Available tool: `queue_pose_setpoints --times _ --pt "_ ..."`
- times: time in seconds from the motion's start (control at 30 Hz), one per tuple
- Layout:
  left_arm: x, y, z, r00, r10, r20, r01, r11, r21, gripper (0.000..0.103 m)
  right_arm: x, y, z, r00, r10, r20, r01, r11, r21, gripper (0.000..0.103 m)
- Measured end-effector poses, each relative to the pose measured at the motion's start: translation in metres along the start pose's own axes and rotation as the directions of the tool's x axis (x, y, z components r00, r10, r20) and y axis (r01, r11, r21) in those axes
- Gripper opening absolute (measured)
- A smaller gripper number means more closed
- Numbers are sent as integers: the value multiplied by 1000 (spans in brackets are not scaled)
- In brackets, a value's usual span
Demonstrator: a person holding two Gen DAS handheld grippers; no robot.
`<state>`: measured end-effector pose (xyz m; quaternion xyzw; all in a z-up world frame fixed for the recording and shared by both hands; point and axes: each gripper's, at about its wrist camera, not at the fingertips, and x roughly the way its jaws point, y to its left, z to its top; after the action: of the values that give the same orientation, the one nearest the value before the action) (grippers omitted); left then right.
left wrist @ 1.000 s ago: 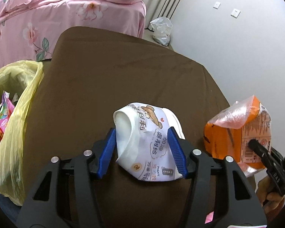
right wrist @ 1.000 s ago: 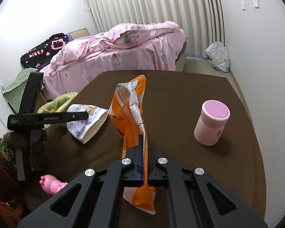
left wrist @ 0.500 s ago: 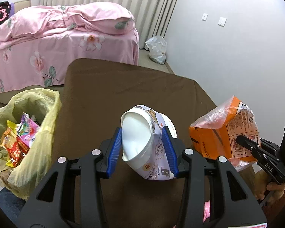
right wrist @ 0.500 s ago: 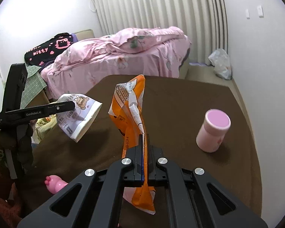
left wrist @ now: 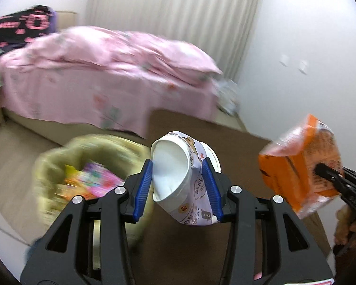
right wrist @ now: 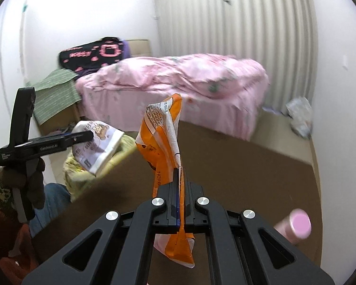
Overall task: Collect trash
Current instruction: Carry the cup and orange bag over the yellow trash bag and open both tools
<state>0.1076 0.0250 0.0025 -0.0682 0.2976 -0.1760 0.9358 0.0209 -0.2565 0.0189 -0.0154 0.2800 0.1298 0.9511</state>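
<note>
Orange and thin, the snack bag [right wrist: 165, 142] in the right gripper [right wrist: 179, 190] is pinched only along a narrow strip of film between jaws clenched flat together, and most of it stands loose above and hangs loose below that strip; a quick swing toward the yellow trash bag [left wrist: 59, 166] could, by this reading, let the slick film slide out and drop on the brown table [left wrist: 237, 147] or the floor. The white wrapper [left wrist: 178, 173] in the left gripper [left wrist: 178, 187] is the likelier trouble: it is a puffy, hollow pouch squeezed from both sides by the blue pads [left wrist: 143, 187], so the hold rests on air and crumpled film, and it may collapse and slip. The trash bag's mouth is slack and sits off the table's edge, below and to the left of the wrapper, so a release made too soon would probably miss it. Both pieces are lifted clear of the table, the wrapper between the left jaws with its open end upward, the orange bag edge-on in the right jaws. A pink cup [right wrist: 296, 225] remains on the table.
</note>
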Motion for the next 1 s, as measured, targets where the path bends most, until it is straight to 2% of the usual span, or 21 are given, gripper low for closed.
queue_pose_setpoints --times 0.1,0.3,0.47,0.57,0.67,0.77,0.87,1.0 --pt "-10 48 7 994 103 35 -100 993 -70 41 22 26 26 998 58 -7 -58 996 -65 2" --pt "-18 108 10 969 237 70 -225 964 -141 41 91 79 67 978 197 -75 -205 971 -123 2" --pt "-26 141 9 946 305 111 -276 936 -219 41 172 119 86 943 292 -158 -306 949 -77 2" --pt "-24 147 7 939 316 133 -284 934 -217 41 230 140 85 916 313 -251 -334 941 -44 2" --pt "2 146 3 959 275 74 -258 949 -180 41 281 157 67 861 328 -389 -359 933 -6 2" --pt "37 143 -6 974 225 -16 -225 964 -139 41 302 165 50 814 348 -465 -386 922 15 2" --pt "67 138 -23 968 230 -101 -239 968 -79 41 310 170 41 800 329 -502 -393 919 -23 2" --pt "87 139 -41 960 223 -171 -236 970 -60 41 323 169 32 779 305 -547 -394 918 -48 2"
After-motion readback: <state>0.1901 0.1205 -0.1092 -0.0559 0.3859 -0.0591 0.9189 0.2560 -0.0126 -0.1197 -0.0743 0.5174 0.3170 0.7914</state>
